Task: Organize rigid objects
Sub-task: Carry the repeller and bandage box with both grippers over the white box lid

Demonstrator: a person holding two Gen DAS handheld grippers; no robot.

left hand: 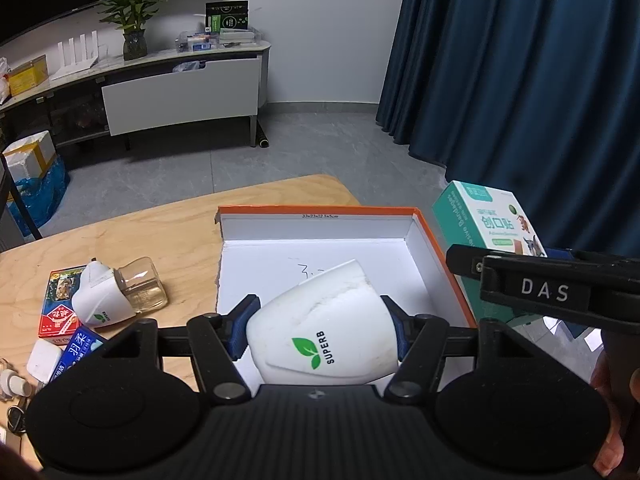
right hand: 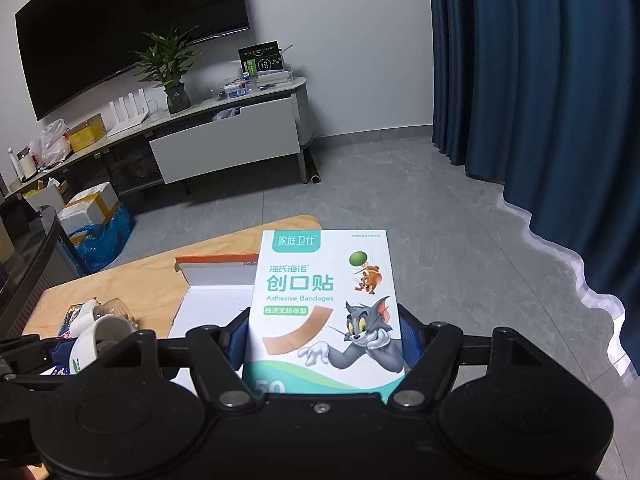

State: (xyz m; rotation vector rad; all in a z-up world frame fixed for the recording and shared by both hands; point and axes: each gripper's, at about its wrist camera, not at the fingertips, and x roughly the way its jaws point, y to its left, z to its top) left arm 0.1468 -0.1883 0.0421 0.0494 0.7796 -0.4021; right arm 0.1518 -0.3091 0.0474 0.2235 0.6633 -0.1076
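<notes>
- Wooden desk carries a shallow orange-rimmed box with a white inside, lying open.
- Right claw is pinching an adhesive bandage box upright, up in the air near the orange box's right wall.
- Left claw is clamped on a white SUPERB plug-in, tilted, above the box's floor.
- A second plug-in with a glass bottle lies on the desk to the left, on top of some small packs.
</notes>
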